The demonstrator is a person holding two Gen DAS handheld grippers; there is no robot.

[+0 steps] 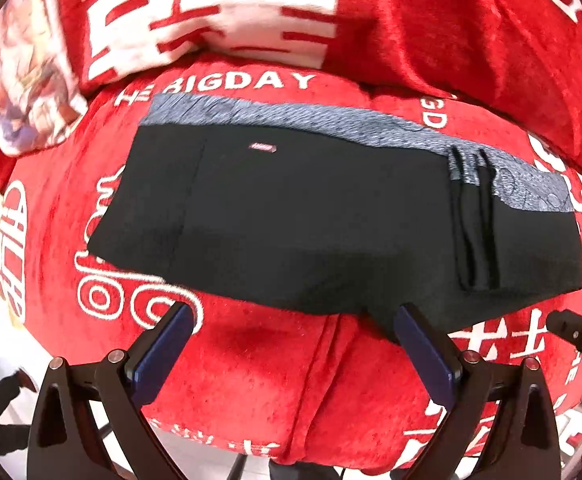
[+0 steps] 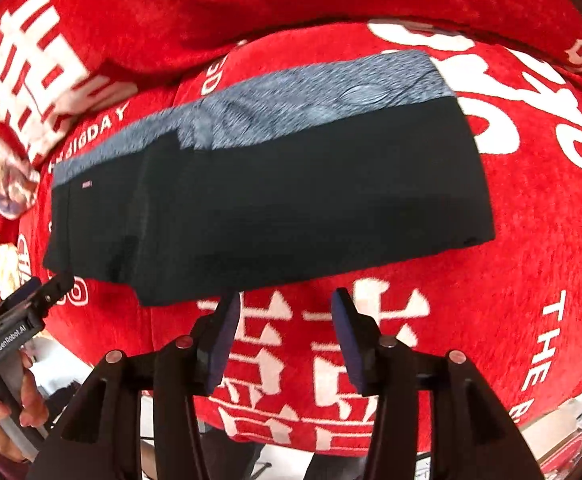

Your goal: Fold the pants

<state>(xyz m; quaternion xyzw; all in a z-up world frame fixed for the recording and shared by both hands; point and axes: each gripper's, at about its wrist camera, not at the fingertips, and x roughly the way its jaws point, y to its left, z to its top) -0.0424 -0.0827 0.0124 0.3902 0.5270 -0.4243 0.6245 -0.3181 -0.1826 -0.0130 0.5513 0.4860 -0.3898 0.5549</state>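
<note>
Red plush cover (image 1: 251, 360) with white lettering spread over cushioned seat; soft, rounded, likely to shift under pull.

Black pants (image 1: 291, 216) lay folded into compact block on cover, grey inner waistband (image 1: 291, 118) showing along far edge.

Left gripper (image 1: 291, 322) hovered at near hem, jaws spread wide, holding nothing.

Right gripper (image 2: 285, 306) likewise spread, empty.

Risk, as judgement: pinching near edge could catch cover with cloth, or take only top layer, skewing fold.

Both grippers (image 1: 291, 324) (image 2: 285, 312) are black with blue-padded jaws, round metal screws; one reads "GenRobot.AI".
</note>
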